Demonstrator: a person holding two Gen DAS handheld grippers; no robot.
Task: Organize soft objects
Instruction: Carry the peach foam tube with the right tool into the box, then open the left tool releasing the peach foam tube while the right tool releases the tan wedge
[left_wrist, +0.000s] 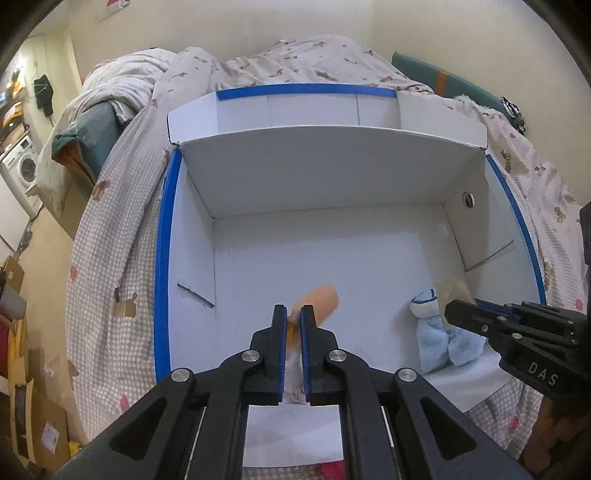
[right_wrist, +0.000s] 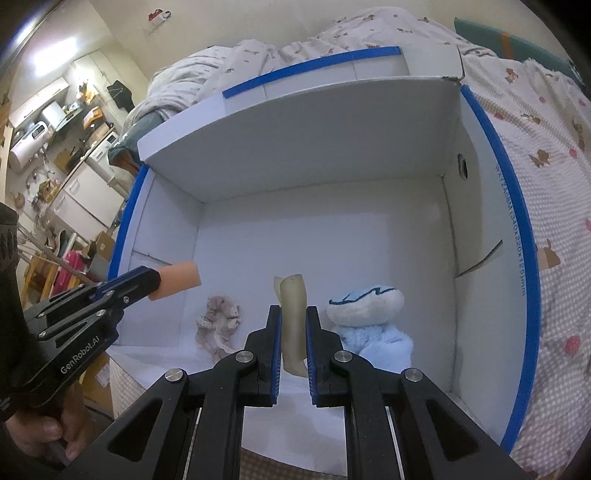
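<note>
Gripping an orange foam piece, the left gripper had its jaws pinched on the piece's near end, above the floor of the white box. Right gripper was clamped on a beige soft strip that stood upright between its pads, also over the box. A blue plush lay on the box floor toward the right wall. A pink scrunchie lay on the floor left of the strip; possibly frilled fabric, view too soft to confirm. Box sat on a checked quilt. A hand held the left gripper's handle.
</note>
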